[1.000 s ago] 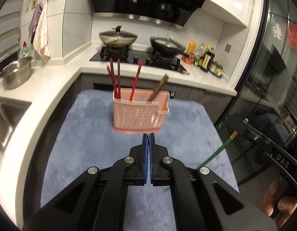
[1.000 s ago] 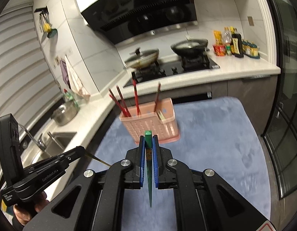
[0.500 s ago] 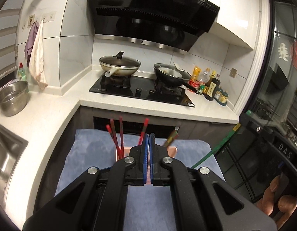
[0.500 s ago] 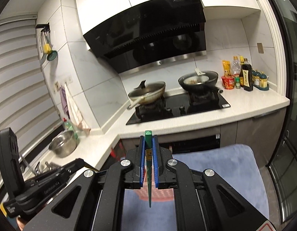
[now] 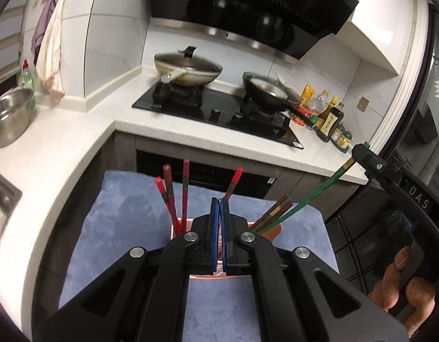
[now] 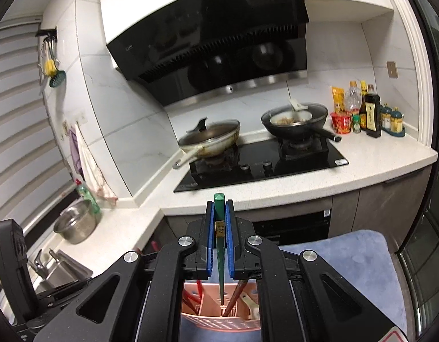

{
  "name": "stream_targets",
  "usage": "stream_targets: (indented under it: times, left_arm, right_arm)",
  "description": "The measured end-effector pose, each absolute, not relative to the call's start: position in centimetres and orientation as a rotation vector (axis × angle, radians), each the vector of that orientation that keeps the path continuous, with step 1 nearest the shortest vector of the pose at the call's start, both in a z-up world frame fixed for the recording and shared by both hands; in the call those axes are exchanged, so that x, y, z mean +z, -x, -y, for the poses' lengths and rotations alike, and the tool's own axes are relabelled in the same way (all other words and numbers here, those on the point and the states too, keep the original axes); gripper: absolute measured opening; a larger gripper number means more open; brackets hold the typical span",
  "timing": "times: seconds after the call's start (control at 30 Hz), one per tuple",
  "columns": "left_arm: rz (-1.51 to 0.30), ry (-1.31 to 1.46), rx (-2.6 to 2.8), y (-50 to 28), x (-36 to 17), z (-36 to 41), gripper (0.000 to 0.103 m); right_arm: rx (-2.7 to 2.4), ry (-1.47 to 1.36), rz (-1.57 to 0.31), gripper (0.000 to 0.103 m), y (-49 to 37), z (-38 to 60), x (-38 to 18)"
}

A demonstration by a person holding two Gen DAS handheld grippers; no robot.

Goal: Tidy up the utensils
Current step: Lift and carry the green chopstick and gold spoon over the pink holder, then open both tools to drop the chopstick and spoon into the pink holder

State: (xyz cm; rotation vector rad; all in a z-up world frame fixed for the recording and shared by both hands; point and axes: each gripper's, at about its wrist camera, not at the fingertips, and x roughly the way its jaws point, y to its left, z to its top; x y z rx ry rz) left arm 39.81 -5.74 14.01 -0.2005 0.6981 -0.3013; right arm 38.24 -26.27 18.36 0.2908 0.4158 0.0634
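Nearest you, your right gripper (image 6: 219, 208) was clenched on a green chopstick (image 6: 220, 259), the blue pads (image 6: 209, 245) pressing it from both sides. The stick was slim and dark green, square-headed above the pads, with a small yellow patterned band just below the top. It ran straight down from the pads, and its tapered tip reached the pink basket (image 6: 219, 320) directly under the gripper. From the left wrist view, that same stick slanted up from the basket toward the right gripper.

Your left gripper (image 5: 219, 208) was closed, pads together with nothing between them, held just in front of the basket.

The basket was a slotted pink plastic holder with inner dividers, standing on a blue-grey cloth (image 5: 119, 216). The left side held red chopsticks (image 5: 173, 199), leaning a little apart; another red-tipped one rose behind the left pads. The right side held darker brown sticks (image 5: 272, 212), tilted right, beside the green one.

Beyond the cloth stood the white counter (image 6: 361, 168), then the black hob with a lidded pan (image 6: 210, 139) and a wok (image 6: 296, 119).
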Motion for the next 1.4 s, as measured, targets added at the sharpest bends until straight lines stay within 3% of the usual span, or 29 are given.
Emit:
stream_targets:
  times: [0.27, 0.83, 1.0, 1.2, 1.4]
  left_arm:
    - [-0.754, 0.199, -0.278, -41.5, 11.5, 6.2, 0.001]
    - [-0.801, 0.186, -0.208, -42.5, 8.8, 5.8, 0.002]
    - [-0.8, 0.2, -0.179, -42.4, 8.7, 5.2, 0.025]
    - [-0.778, 0.185, -0.166, -41.5, 9.2, 5.2, 0.03]
    - [-0.757, 0.139, -0.149, -39.9, 9.8, 5.7, 0.031]
  right_arm:
    - [0.062, -0.266, -0.507, 0.007, -39.9, 25.4, 14.3]
    - [0.067, -0.253, -0.578, 0.007, -40.8, 25.0, 11.9]
    - [0.06, -0.25, -0.579, 0.014, -40.4, 25.1, 11.8]
    - [0.055, -0.253, -0.572, 0.023, -39.6, 25.3, 12.1]
    - [0.062, -0.244, -0.579, 0.023, -37.9, 25.4, 12.3]
